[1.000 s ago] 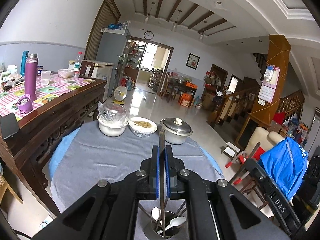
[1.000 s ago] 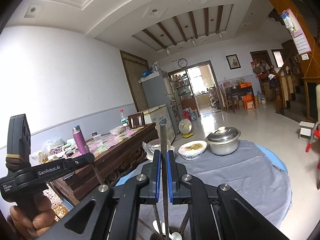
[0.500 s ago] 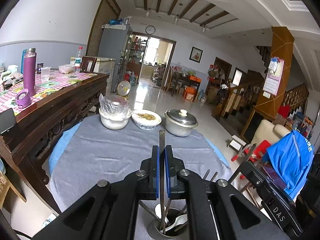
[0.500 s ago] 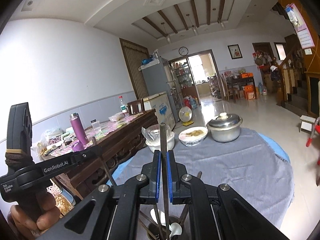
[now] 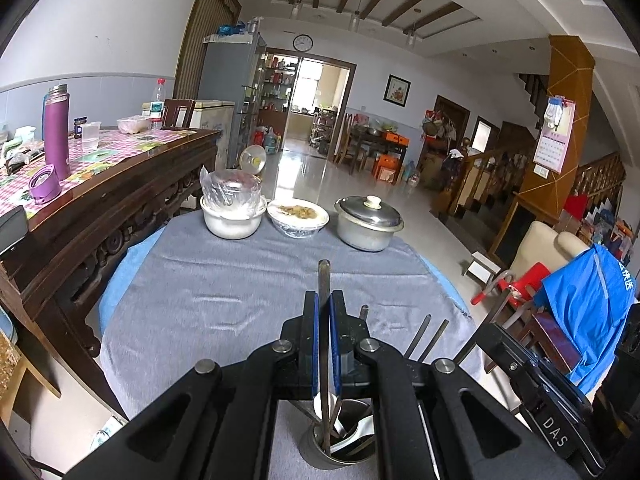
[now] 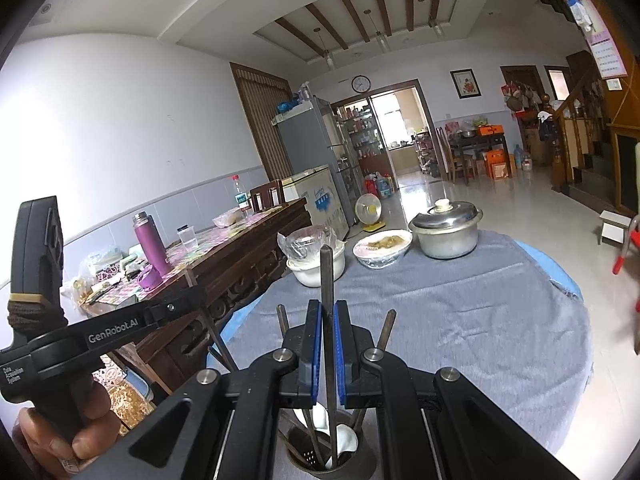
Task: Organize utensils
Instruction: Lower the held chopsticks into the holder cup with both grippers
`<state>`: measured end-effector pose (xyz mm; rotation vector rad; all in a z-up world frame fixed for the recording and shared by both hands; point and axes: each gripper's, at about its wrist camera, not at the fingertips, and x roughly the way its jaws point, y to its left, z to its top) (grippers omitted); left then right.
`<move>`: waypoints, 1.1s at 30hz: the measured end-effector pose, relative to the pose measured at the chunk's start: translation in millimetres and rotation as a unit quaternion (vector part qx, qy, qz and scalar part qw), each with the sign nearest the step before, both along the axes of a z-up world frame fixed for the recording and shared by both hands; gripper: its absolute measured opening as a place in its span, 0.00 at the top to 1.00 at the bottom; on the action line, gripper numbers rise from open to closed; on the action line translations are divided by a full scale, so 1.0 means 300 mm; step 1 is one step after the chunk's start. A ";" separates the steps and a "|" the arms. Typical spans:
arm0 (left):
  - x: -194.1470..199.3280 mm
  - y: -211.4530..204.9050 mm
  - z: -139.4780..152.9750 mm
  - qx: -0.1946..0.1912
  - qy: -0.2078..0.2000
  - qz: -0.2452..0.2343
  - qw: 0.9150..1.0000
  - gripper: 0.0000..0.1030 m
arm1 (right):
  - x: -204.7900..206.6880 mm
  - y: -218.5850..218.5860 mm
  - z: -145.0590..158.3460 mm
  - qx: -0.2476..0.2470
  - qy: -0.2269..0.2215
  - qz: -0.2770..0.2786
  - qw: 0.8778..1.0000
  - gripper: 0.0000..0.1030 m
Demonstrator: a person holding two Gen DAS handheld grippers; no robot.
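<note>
My left gripper (image 5: 323, 308) is shut on a dark chopstick (image 5: 324, 280) that stands upright, its lower end inside a metal utensil cup (image 5: 340, 448). The cup holds white spoons (image 5: 360, 434) and several more chopsticks. My right gripper (image 6: 327, 312) is shut on another dark chopstick (image 6: 326, 276), also upright, with its lower end in the same cup (image 6: 328, 454). The left gripper's body (image 6: 100, 332) shows at the left of the right wrist view, held by a hand.
The round table has a grey cloth (image 5: 240, 292). At its far edge stand a wrapped white bowl (image 5: 234, 208), a dish of food (image 5: 298, 216) and a lidded metal pot (image 5: 368, 222). A dark wooden table (image 5: 104, 184) stands close on the left, chairs on the right.
Both grippers have come down with their chopsticks. The chopstick ends have gone deeper into the cup, and the cup and table look closer.
</note>
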<state>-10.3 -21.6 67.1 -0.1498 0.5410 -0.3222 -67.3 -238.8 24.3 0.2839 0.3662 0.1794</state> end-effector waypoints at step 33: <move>0.016 0.001 -0.048 0.009 0.027 0.006 1.000 0.95 | 0.008 0.004 -0.031 0.004 0.011 0.011 1.000 0.93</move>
